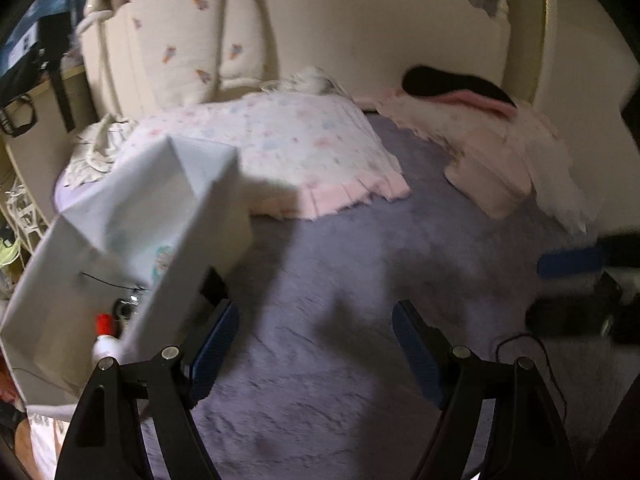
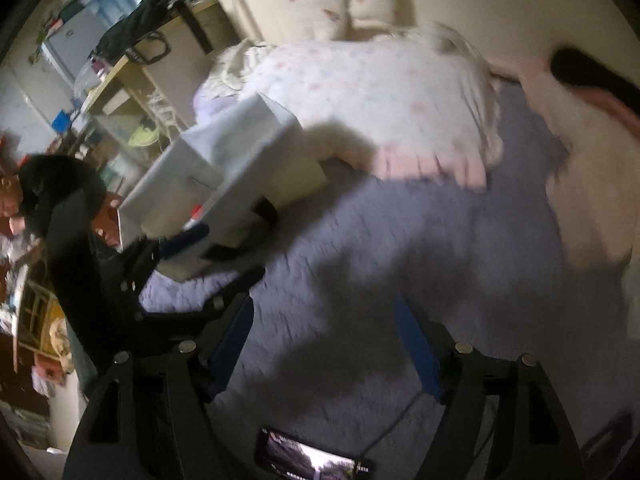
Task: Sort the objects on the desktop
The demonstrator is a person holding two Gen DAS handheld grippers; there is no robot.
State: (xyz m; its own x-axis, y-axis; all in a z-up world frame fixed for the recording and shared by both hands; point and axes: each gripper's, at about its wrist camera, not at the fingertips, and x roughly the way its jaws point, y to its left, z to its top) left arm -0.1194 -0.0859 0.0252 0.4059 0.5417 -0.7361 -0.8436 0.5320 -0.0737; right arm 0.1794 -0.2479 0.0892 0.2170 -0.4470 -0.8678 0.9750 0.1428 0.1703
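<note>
Left wrist view is showing a white box (image 1: 132,240) sitting on the left side of a bed, on a purple blanket (image 1: 340,340). The box is open at the top. Inside it, near the closest corner, a small white bottle with a red cap (image 1: 105,338) is lying next to some small dark bits that are too blurry to name. The left gripper (image 1: 316,344) is hanging over the bare blanket just to the right of the box. Its two blue fingers (image 1: 214,346) are standing wide apart and nothing is between them, so it is gripping nothing. One finger is just beside the box wall; whether it is touching is hard to tell.

Behind the box, a pillow with small pastel prints and a pink frill (image 1: 296,152) is lying on the bed. A pale pink pillow (image 1: 492,152) is resting further right, with a black thing (image 1: 452,84) on top of it by the cream headboard (image 1: 360,28).

Right wrist view is looking at the same white box (image 2: 224,184) from the other side. The right gripper (image 2: 324,352) is hanging over the purple blanket, well apart from the box, with its jaws wide and nothing in them. The left gripper (image 2: 192,240) is showing close to the box here. A phone (image 2: 312,460) with a lit screen is lying on the blanket at the bottom edge. Everything is looking smeared.
</note>
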